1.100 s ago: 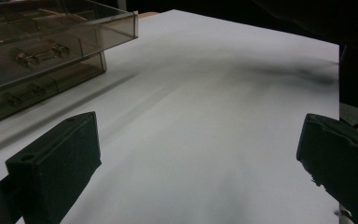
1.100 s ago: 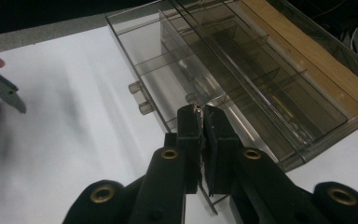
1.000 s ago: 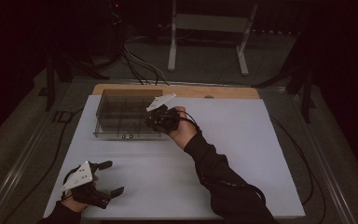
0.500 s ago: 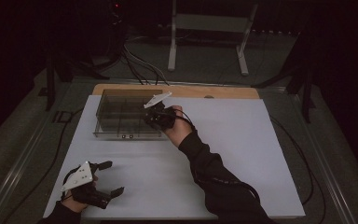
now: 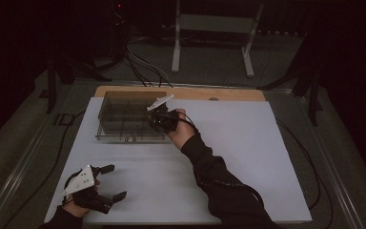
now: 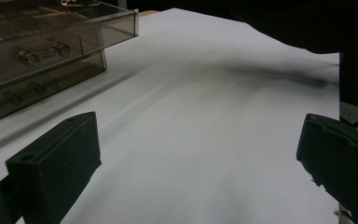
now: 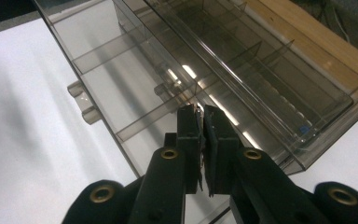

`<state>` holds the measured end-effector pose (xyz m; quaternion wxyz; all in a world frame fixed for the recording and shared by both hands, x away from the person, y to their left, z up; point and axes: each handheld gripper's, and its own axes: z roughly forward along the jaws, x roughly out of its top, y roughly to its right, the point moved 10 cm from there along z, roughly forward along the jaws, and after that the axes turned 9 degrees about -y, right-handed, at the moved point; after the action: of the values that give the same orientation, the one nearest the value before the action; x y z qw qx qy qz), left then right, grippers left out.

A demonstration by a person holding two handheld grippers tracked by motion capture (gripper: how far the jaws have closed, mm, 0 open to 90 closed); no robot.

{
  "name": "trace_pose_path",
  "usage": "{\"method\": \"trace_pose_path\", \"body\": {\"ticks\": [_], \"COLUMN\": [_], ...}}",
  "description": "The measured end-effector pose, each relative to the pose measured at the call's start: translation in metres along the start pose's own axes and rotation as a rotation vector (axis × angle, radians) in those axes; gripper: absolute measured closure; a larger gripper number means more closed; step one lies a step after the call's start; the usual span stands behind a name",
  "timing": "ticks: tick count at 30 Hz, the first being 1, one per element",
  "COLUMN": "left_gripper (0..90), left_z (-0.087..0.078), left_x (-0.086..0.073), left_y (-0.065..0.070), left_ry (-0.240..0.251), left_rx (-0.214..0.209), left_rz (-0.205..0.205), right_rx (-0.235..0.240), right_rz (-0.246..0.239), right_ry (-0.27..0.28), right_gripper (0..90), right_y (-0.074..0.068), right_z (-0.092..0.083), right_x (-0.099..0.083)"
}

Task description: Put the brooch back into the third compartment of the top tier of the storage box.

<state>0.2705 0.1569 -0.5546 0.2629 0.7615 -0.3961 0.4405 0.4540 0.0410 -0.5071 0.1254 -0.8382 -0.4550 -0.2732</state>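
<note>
Right gripper (image 7: pixel 202 140) sits over the near right corner of the box (image 5: pixel 124 119), jaws pressed together; something thin and pale seems pinched at the tips, too small to identify. The box is a smoky clear plastic organizer with its long axis running left-right across the table, at the far left of the white mat (image 5: pixel 248 157), just in front of the wood strip (image 5: pixel 238 94). In the right gripper view the dividers (image 7: pixel 223 60) cut it into long lanes and shorter cells; the tips hang just above the wall between the front cells, with the box stretching away ahead of the jaws. Two latch tabs (image 7: pixel 81 105) stick out of the front wall. A small blue speck (image 7: pixel 303 128) lies in a far lane, otherwise the cells look empty. Left gripper (image 5: pixel 106 183) rests at the near left corner of the mat, jaws spread wide with nothing between, well apart from the box; in its own view the box (image 6: pixel 51 51) lies ahead and to the left. The right hand is clearly the nearer one, so likely next is a short drop straight down into the cell under the tips. Risk: clipping the divider.
</note>
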Motion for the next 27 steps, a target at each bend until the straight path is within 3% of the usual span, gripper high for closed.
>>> {"method": "trace_pose_path", "body": {"ticks": [14, 27], "left_gripper": [0.6, 0.5], "left_z": [0.000, 0.001], "left_x": [-0.001, -0.002], "left_y": [0.000, 0.000], "left_ry": [-0.005, -0.011], "left_rx": [0.001, 0.000], "left_rz": [-0.002, 0.000], "right_rx": [0.008, 0.024], "right_rz": [0.021, 0.005], "right_ry": [-0.042, -0.080], "right_gripper": [85.9, 85.6], "right_y": [0.005, 0.002], "right_z": [0.005, 0.009], "right_x": [-0.011, -0.017]}}
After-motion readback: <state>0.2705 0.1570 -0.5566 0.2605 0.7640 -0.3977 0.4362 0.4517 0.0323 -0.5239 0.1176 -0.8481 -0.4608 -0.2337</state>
